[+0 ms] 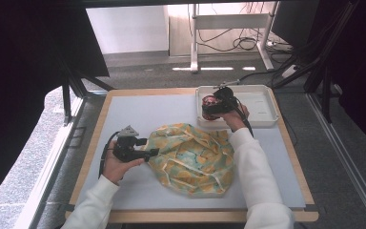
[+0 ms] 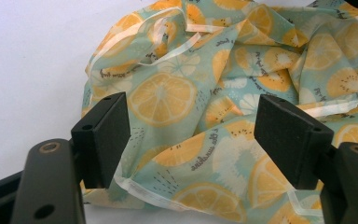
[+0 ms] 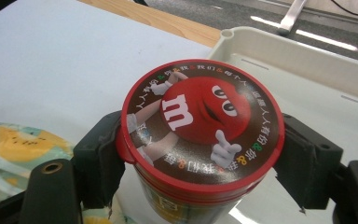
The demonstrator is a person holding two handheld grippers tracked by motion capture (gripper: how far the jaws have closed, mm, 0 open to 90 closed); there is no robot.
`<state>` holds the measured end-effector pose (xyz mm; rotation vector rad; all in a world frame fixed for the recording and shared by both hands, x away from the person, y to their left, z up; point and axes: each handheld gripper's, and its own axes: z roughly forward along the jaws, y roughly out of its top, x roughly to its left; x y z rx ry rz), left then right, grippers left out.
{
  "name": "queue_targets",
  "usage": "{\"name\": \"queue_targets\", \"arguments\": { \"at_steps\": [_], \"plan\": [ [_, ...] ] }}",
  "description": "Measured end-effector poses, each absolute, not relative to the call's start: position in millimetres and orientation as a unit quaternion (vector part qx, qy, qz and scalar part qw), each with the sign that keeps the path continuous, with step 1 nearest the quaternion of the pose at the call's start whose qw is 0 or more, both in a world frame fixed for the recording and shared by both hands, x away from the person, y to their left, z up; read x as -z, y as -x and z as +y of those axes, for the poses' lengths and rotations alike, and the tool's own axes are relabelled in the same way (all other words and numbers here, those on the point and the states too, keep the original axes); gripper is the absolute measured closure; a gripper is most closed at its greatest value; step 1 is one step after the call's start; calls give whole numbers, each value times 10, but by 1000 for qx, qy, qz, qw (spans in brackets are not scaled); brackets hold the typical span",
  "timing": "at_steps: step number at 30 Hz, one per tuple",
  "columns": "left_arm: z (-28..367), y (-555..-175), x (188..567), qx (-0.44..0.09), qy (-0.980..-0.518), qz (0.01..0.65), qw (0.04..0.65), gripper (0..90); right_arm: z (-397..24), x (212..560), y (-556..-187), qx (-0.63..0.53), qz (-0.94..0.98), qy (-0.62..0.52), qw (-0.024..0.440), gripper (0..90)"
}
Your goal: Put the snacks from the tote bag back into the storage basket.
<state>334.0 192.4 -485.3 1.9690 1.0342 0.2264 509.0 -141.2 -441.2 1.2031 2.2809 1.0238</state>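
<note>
High view: a shallow white plastic tray (image 1: pixel 262 107) sits at the pale table's (image 1: pixel 138 114) far right; the right gripper (image 1: pixel 215 109) grasps a round red-lidded candy tub (image 1: pixel 208 102) over its left end.

Left gripper view: released jaws straddle crumpled lemon-print cloth (image 2: pixel 214 93).

Right gripper view: pads clamp the tub's sides; grey floor (image 3: pixel 261 11) lies beyond.
</note>
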Motion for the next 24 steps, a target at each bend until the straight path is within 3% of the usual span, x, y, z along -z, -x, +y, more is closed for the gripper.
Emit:
{"name": "queue_targets", "arguments": {
  "at_steps": [24],
  "plan": [
    [1903, -3345, 4865, -91, -795, 413, 435, 270, -1369, 4651, -5261, -348, 808, -438, 186, 247]
  ]
}}
